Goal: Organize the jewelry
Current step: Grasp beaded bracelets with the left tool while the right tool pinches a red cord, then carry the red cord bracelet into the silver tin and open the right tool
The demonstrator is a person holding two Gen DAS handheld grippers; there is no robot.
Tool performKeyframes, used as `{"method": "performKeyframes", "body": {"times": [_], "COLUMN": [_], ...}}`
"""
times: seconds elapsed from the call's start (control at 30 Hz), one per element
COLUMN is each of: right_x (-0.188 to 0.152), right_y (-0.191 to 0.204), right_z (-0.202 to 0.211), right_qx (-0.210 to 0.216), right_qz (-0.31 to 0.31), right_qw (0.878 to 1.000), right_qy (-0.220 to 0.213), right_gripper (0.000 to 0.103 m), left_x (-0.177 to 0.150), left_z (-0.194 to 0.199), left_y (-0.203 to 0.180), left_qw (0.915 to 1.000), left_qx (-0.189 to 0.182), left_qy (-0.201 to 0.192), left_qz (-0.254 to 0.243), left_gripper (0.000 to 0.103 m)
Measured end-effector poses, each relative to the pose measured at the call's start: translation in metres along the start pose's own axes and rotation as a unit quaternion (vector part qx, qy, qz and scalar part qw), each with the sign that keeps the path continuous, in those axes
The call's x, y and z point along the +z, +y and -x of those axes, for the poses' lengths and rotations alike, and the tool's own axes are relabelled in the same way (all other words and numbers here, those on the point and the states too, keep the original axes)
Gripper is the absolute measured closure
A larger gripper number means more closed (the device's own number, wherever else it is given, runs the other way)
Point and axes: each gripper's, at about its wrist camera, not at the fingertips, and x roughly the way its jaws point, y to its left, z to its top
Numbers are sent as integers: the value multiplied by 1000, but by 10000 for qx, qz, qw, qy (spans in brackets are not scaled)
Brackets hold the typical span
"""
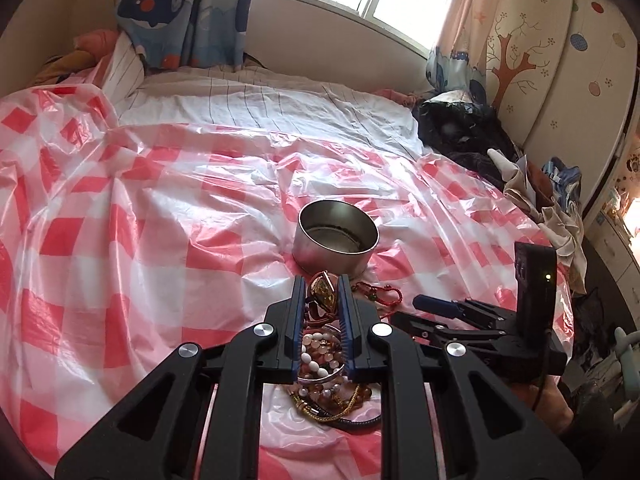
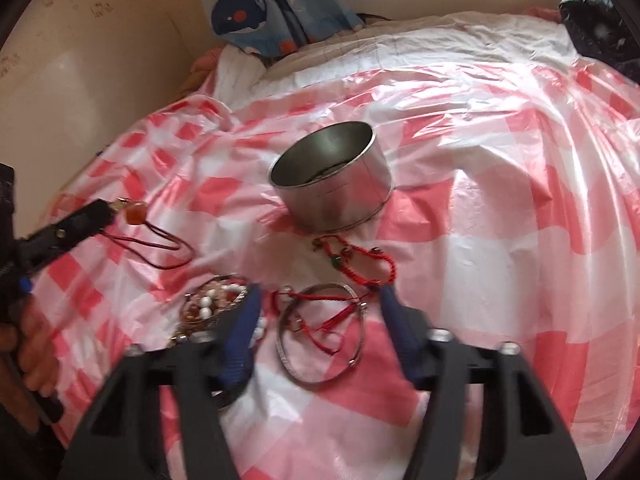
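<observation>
Jewelry lies heaped on the red-and-white checked plastic sheet just in front of an open metal tin. Left gripper is clamped on an amber pendant, whose dark red cord dangles below. Right gripper hangs with jaws apart over a silver bangle and a red braided bracelet, gripping nothing.
</observation>
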Motion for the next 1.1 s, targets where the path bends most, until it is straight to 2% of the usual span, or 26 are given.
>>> {"method": "performKeyframes", "body": {"times": [0.07, 0.1, 0.13, 0.17, 0.2, 0.23, 0.43, 0.5, 0.57, 0.63, 0.73, 0.8, 0.87, 0.93, 0.97, 1.0, 1.03, 1.07, 1.1], "right_x": [1, 0, -2, -3, -4, -4, 3, 5, 9, 13, 16, 17, 14, 8, 7, 8, 11, 15, 20], "right_y": [5, 7, 7, 7, 6, 4, -9, -13, -16, -18, -21, -17, -2, 9, 5, -4, -15, -21, -24], "right_z": [-7, -14, -19, -25, -26, -25, 10, 25, 39, 51, 48, 35, 23, 15, 13, 12, 10, 10, 7], "right_qx": [-275, -362, -378, -424, -406, -331, 394, 695, 1012, 1121, 1165, 1001, 791, 330, 192, 125, -18, -181, -297], "right_qz": [244, 332, 364, 393, 396, 371, -104, -248, -360, -410, -419, -348, 20, 381, 338, 168, -67, -153, -100], "right_qw": [9993, 9987, 9983, 9977, 9977, 9982, 9989, 9962, 9918, 9891, 9901, 9935, 9968, 9987, 9992, 9998, 10000, 9997, 9995], "right_qy": [34, 149, 259, 354, 375, 346, -233, -469, -686, -863, -666, -406, -124, 56, 47, 39, 1, -84, -99], "right_gripper": [42, 50, 67, 72, 90, 96, 97, 103, 103, 103, 102, 102, 102, 102, 100, 82, 51, 42, 42], "left_x": [-1, -1, -1, -1, -1, -1, -1, 0, 1, 1, 0, 0, 0, 0, 0, 0, 0, 0, 0], "left_z": [-2, -2, -2, -2, -3, -3, -3, -3, -2, -1, -2, -2, -2, -2, -2, -3, -3, -3, -3], "left_y": [-1, -2, -1, -2, -2, -3, -2, -2, -1, -2, -3, -3, -4, -3, -3, -4, -3, -3, -3], "left_qw": [10000, 10000, 10000, 10000, 10000, 10000, 10000, 10000, 10000, 10000, 10000, 10000, 10000, 10000, 10000, 10000, 10000, 10000, 9999], "left_qx": [-1, -10, -14, -9, 1, 10, 26, 7, -6, -21, -28, -41, -33, -28, -29, -26, -29, -40, -54], "left_qy": [24, 30, 30, 31, 32, 32, 13, 8, -4, -11, 0, 17, 16, 8, 7, 8, 6, 4, 3], "left_qz": [-30, -40, -40, -41, -47, -51, -52, -26, -37, -49, -50, -26, -28, -22, -20, -34, -50, -70, -87], "left_gripper": [89, 89, 89, 89, 89, 89, 89, 89, 89, 89, 89, 89, 89, 89, 89, 89, 89, 89, 89]}}
